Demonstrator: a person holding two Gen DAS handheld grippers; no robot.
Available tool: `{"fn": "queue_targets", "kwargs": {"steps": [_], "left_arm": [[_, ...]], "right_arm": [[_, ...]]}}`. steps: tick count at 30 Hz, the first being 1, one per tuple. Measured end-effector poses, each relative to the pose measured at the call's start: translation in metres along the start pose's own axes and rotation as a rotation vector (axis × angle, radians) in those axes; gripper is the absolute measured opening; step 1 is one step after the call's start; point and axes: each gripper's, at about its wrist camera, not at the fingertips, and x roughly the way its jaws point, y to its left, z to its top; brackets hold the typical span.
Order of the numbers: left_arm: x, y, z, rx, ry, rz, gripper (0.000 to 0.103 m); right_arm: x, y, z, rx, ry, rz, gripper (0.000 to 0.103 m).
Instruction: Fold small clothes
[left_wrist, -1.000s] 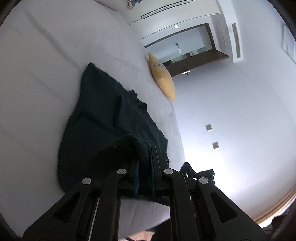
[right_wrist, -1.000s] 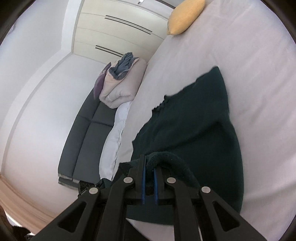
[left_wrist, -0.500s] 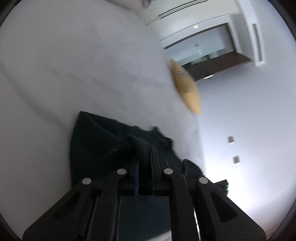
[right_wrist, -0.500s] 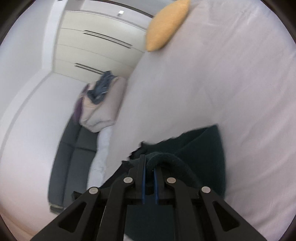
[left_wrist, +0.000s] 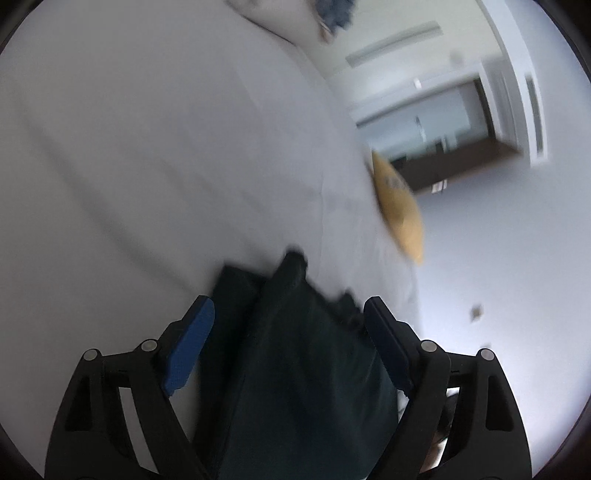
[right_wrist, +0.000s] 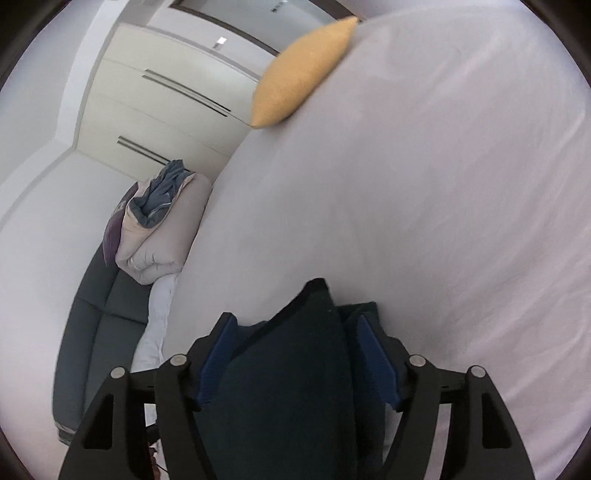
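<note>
Both spread wide: left claw (left_wrist: 288, 317) and right claw (right_wrist: 297, 328), dark green garment (right_wrist: 295, 384) bunched loose between fingers, on white bed (right_wrist: 443, 203). Yellow pillow (left_wrist: 399, 210) label blurred, unreadable.

dark matt cloth garment (right_wrist: 295, 387), seemingly knit, on smooth white bedsheet (right_wrist: 443, 203); yellow woven-looking cushion (right_wrist: 299, 74).

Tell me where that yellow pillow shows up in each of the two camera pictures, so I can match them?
Left wrist view: the yellow pillow sits right of centre, at the right edge of the white bed, blurred.
Right wrist view: the yellow pillow sits near the top, at the bed's upper left edge.
Shared landmark: the dark garment at the bottom of both views, between each tool's open fingers.
</note>
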Motion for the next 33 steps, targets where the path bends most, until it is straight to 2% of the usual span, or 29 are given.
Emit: {"fn": "queue_targets", "kwargs": {"steps": [4,6,7,9,12,14,16,20,29,30,32,33], "left_arm": [[-0.006,-0.012,-0.037,0.113,0.045,0.052,0.083],[0.001,-0.015,-0.052,0.174,0.074,0.119,0.082],[0.003,-0.016,-0.058,0.182,0.083,0.127,0.08],[0.01,-0.014,-0.065,0.192,0.099,0.135,0.073],[0.008,-0.013,-0.071,0.199,0.095,0.141,0.059],[0.001,-0.007,-0.077,0.205,0.103,0.147,0.043],[0.0,-0.007,-0.079,0.227,0.106,0.16,0.034],[-0.012,-0.005,-0.089,0.258,0.107,0.179,0.033],[-0.008,-0.017,-0.11,0.376,0.101,0.259,0.032],[-0.009,-0.016,-0.112,0.38,0.102,0.261,0.03],[-0.01,-0.012,-0.113,0.374,0.102,0.273,0.015],[-0.012,-0.01,-0.114,0.372,0.103,0.277,0.011]], "right_arm": [[-0.023,0.014,-0.018,-0.107,0.004,-0.044,0.071],[-0.03,0.019,-0.031,-0.149,0.028,-0.06,0.071],[-0.033,0.021,-0.038,-0.171,0.042,-0.08,0.071],[-0.037,0.023,-0.05,-0.205,0.066,-0.116,0.071],[-0.039,0.022,-0.063,-0.219,0.095,-0.121,0.071],[-0.042,0.02,-0.07,-0.227,0.106,-0.131,0.071],[-0.044,0.02,-0.076,-0.233,0.117,-0.141,0.071],[-0.044,0.025,-0.087,-0.249,0.131,-0.155,0.071],[-0.042,0.031,-0.102,-0.294,0.162,-0.188,0.071],[-0.043,0.032,-0.102,-0.296,0.162,-0.192,0.071],[-0.043,0.034,-0.105,-0.304,0.165,-0.193,0.071],[-0.043,0.034,-0.106,-0.308,0.167,-0.194,0.071]]}}
